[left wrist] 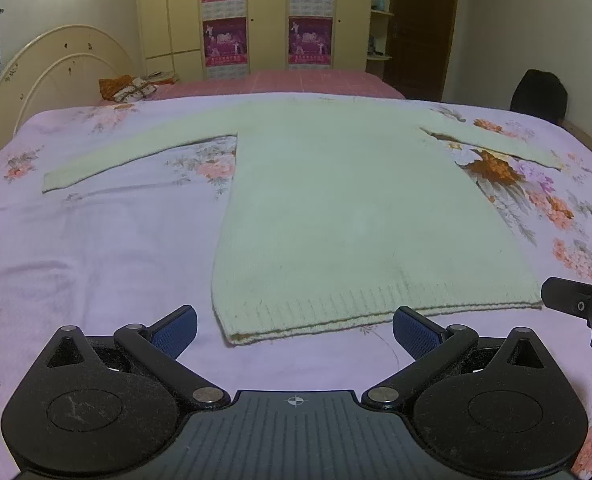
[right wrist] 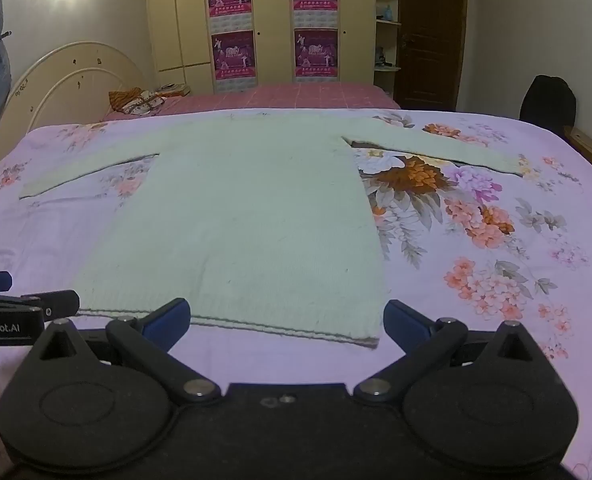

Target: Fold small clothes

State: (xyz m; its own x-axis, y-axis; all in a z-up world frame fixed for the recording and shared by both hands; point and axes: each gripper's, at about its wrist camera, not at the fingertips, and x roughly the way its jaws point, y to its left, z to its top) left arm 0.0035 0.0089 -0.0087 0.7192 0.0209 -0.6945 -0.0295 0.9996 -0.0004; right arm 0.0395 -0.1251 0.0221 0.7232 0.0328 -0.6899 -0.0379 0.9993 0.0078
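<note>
Sweater lies flat, hem nearest, collar apparently farthest.

We saw a matt knitted sweater with a ribbed hem, lying on a smooth printed cotton-like sheet; the grippers' blue pads looked finely textured.

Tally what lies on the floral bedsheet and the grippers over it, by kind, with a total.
Pale green knit sweater: 1
Grippers, jaws open: 2, left gripper and right gripper
Total: 3, all on or over the floral bedsheet
</note>
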